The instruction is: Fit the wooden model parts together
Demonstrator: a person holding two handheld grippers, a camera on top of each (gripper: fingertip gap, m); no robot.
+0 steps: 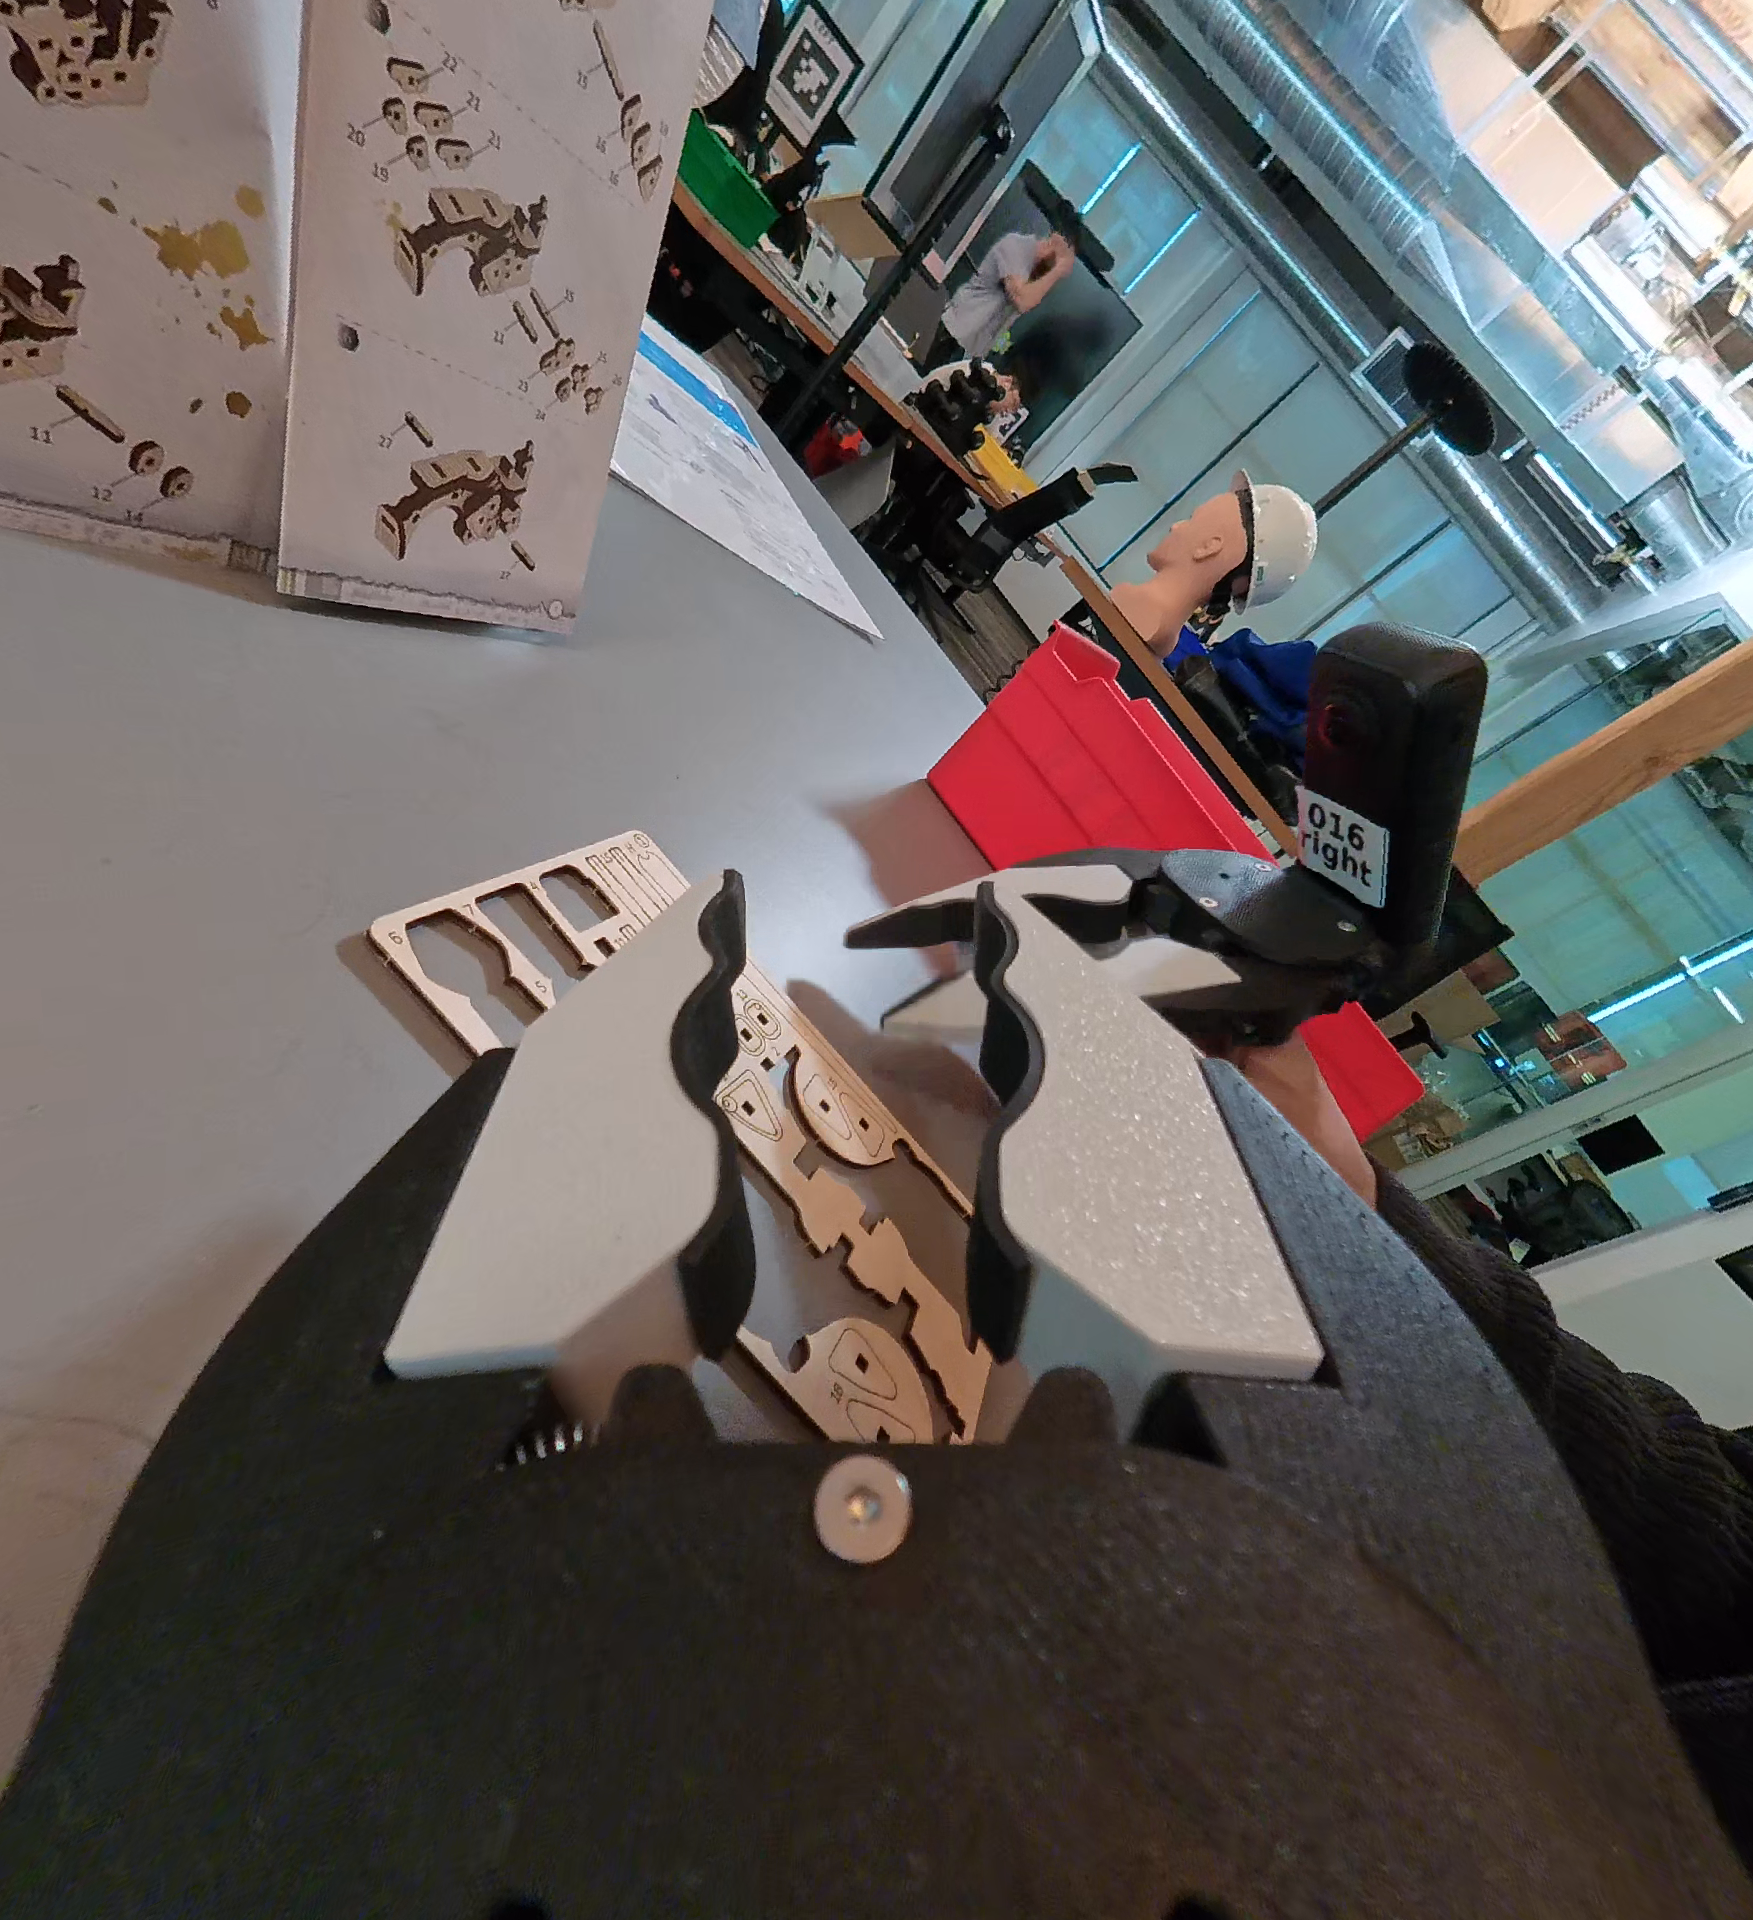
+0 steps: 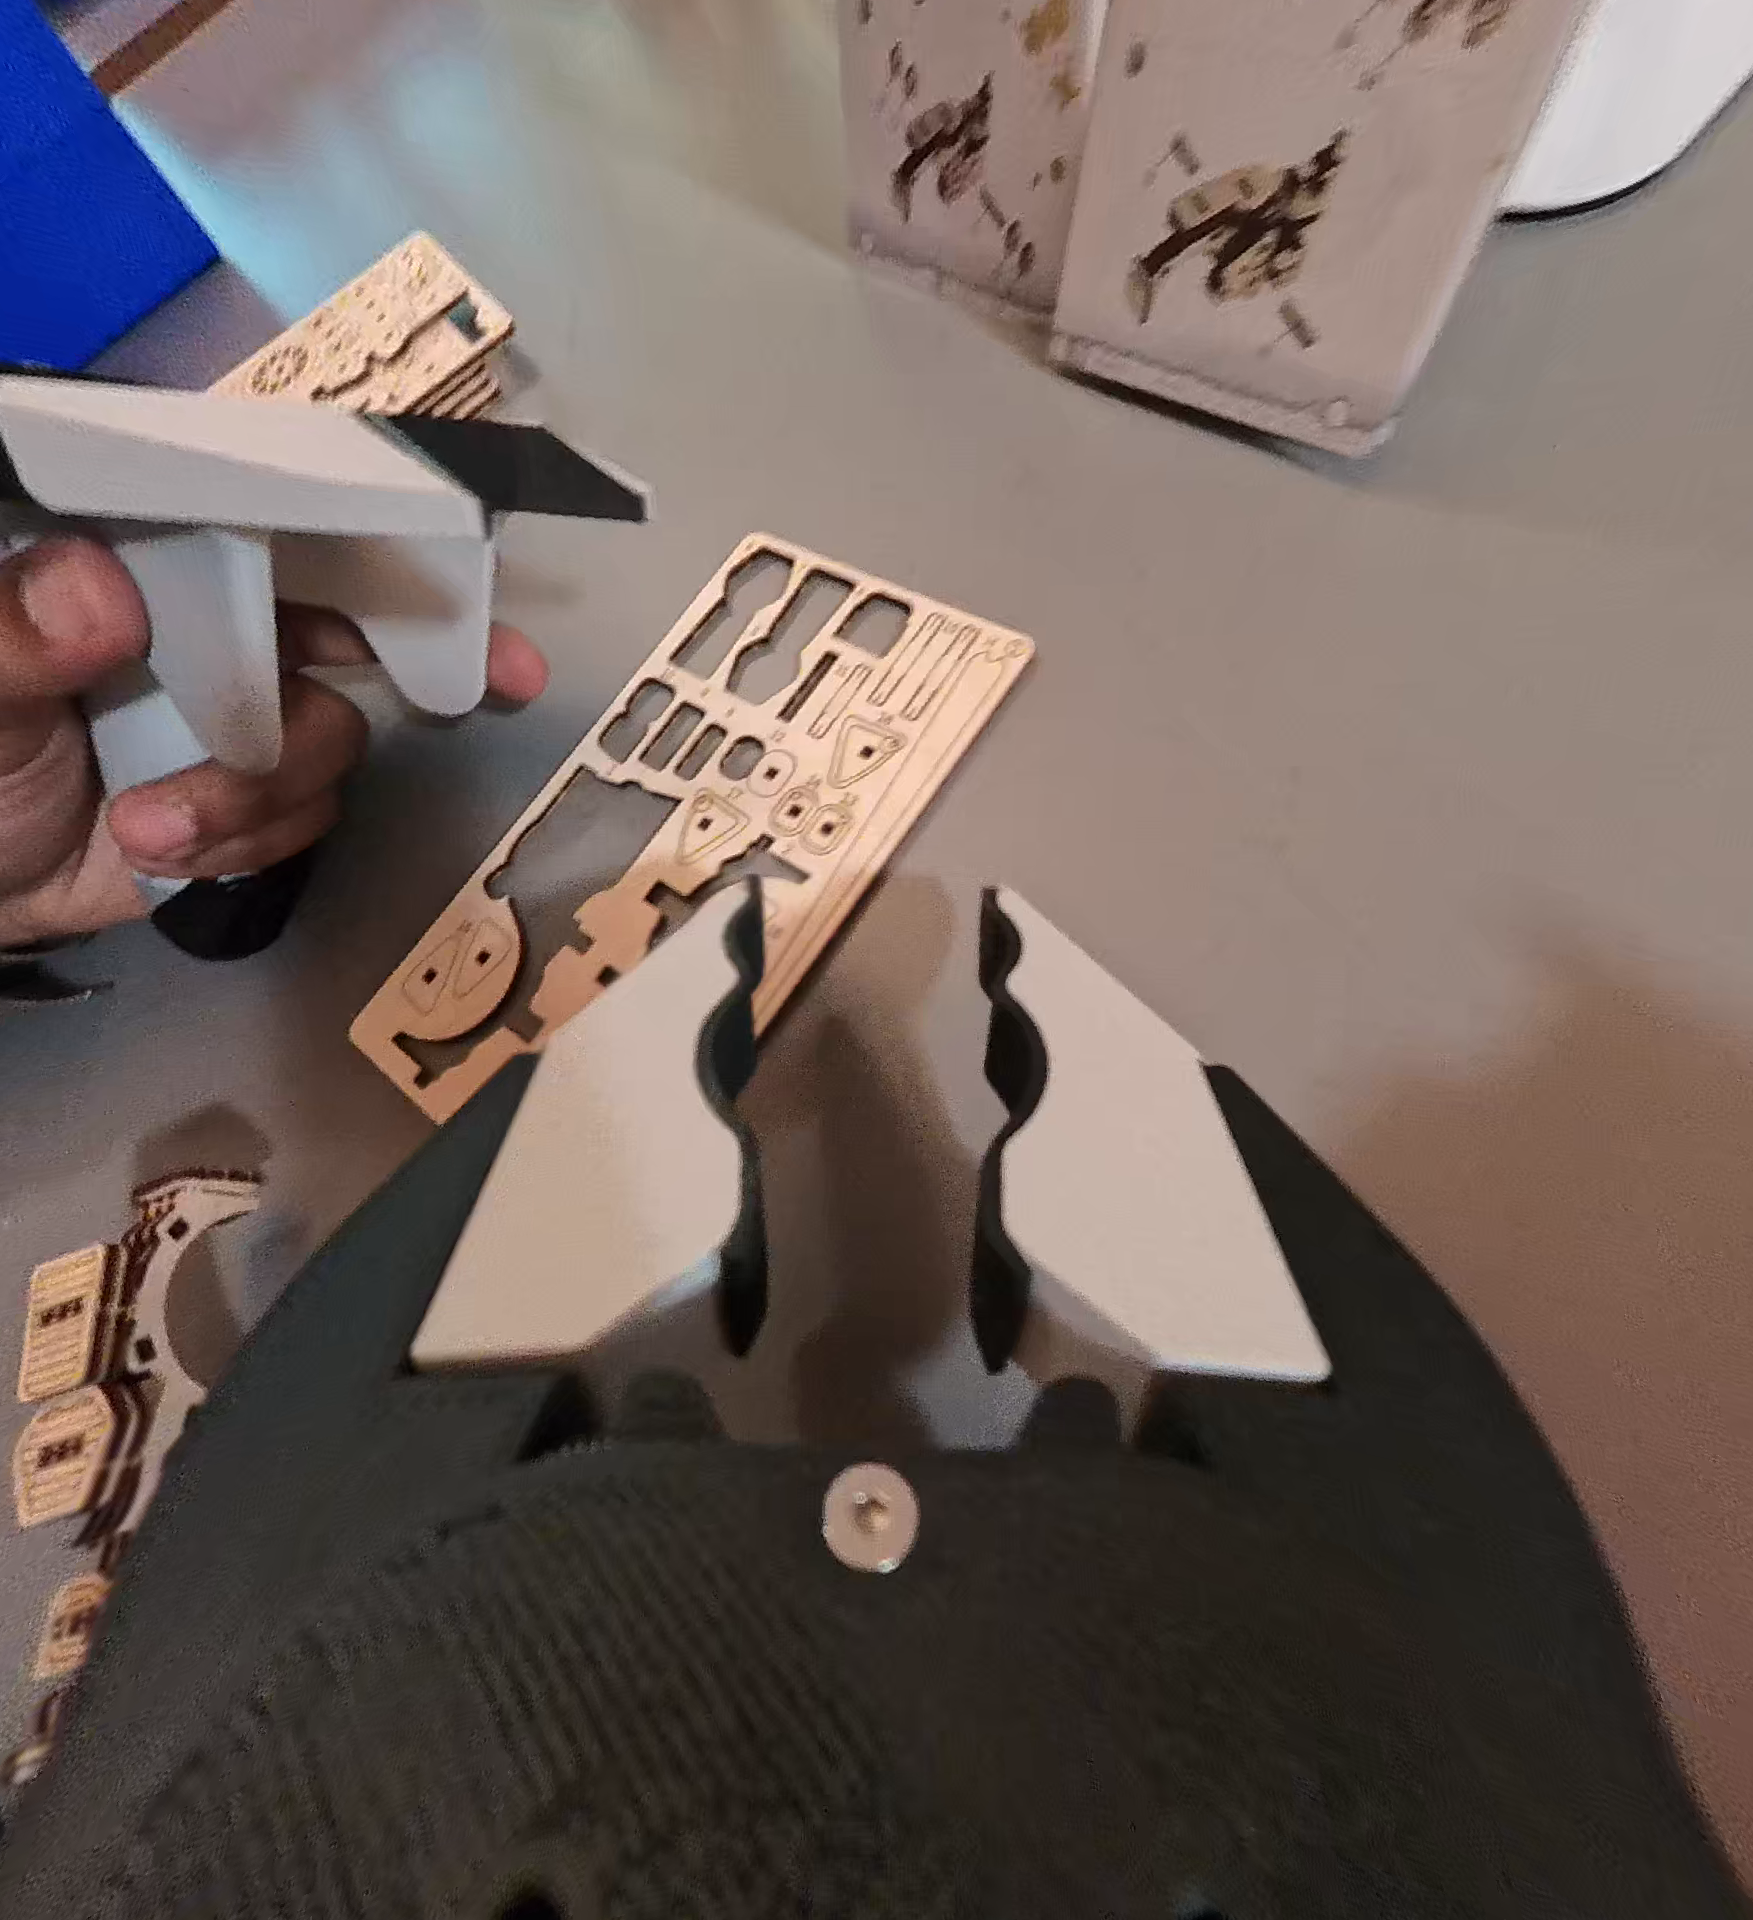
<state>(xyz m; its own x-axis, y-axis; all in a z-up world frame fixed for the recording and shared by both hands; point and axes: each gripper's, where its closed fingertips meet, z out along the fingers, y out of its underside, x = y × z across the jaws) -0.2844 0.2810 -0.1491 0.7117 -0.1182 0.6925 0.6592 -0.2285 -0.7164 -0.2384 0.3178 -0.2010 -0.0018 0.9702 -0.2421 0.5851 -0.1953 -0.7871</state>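
Assembly looks barely begun: both the left claw (image 1: 856, 914) and right claw (image 2: 867, 899) hang released and empty above the half-emptied wooden parts sheet (image 2: 830, 748) lying flat on the tabletop (image 2: 1371, 831), with a partly built subassembly (image 2: 113, 1340) waiting nearby.

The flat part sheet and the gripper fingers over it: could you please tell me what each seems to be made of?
The part sheet looks like thin, pale, unfinished plywood: dark scorched outlines and clean cut-outs suggest laser cutting. The right gripper fingers look like matte grey printed plastic, faintly grainy, with wavy black pads, possibly rubber.
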